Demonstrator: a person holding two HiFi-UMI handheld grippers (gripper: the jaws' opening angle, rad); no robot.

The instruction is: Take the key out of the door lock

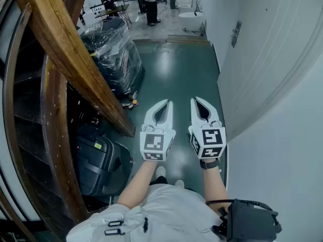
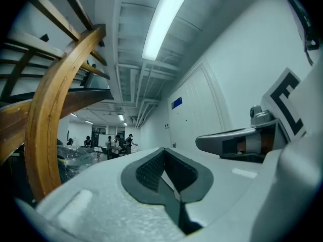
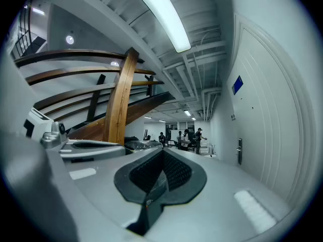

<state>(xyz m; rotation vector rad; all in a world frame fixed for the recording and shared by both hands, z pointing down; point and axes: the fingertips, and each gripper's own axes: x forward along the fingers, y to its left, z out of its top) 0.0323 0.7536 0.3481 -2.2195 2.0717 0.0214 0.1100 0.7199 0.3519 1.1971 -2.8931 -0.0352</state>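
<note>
A white door stands in the right wall of the corridor. Its dark lock plate with handle is well ahead of me and shows small in the right gripper view as the lock plate. No key can be made out at this distance. My left gripper and right gripper are held side by side over the green floor, both shut with nothing between the jaws. In the left gripper view the left gripper points down the corridor, as does the right gripper in its own view.
A curved wooden stair rail runs along the left. Beside it stand a plastic-wrapped bundle and a black suitcase. Several people stand at the far end near a white tub. The green floor stretches ahead.
</note>
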